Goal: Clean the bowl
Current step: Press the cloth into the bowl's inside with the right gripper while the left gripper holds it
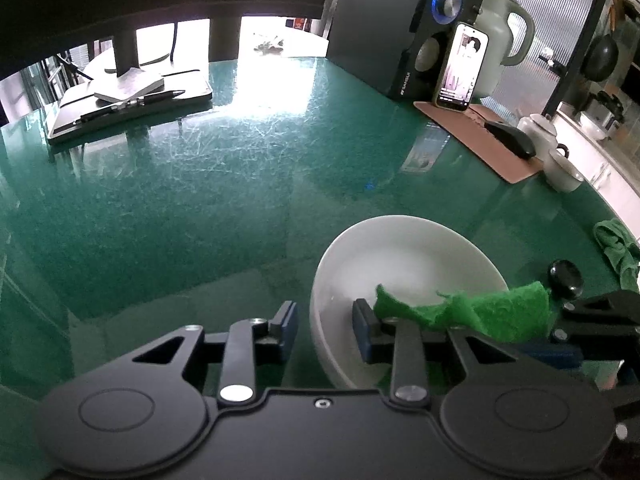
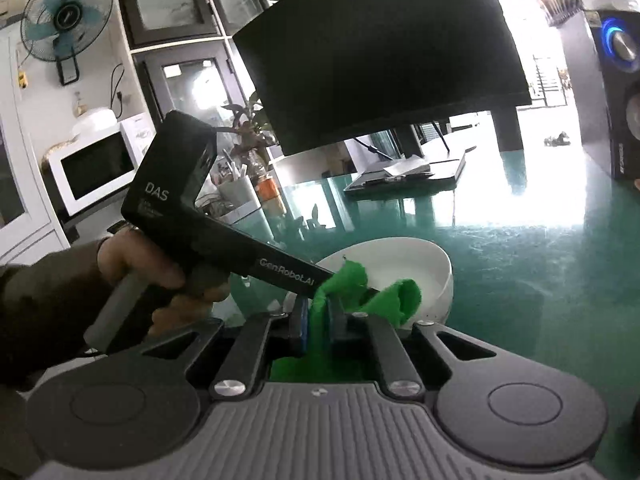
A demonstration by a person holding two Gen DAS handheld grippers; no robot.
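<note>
Left wrist view: my left gripper (image 1: pixel 325 330) straddles the near rim of the white bowl (image 1: pixel 404 256), one finger outside the wall and the other inside; a gap shows on each side of the rim, so the jaws stand released, gripping nothing. The bowl sits on the green glass table (image 1: pixel 180 200), near its right edge. A green cloth (image 1: pixel 480 312) lies over the bowl's right rim, reaching into the basin, with my right gripper's black body entering from the right. A second green rag (image 1: pixel 616 248) lies at the table's right edge. Farther back: a phone (image 1: pixel 460 68) propped against a black speaker (image 1: pixel 400 24), a mouse (image 1: pixel 512 138) on a brown mat (image 1: pixel 472 136), and notebooks with pens (image 1: pixel 132 100). Right wrist view: my right gripper (image 2: pixel 318 322) is clenched on the green cloth (image 2: pixel 404 300), whose folds bulge up between and past the fingers and hang over the bowl's (image 2: pixel 436 264) near rim. My left hand (image 2: pixel 140 264) holds the other tool's handle at left, its black body crossing toward the bowl. A dark monitor (image 2: pixel 380 52) stands behind on the table (image 2: pixel 520 260).
</note>
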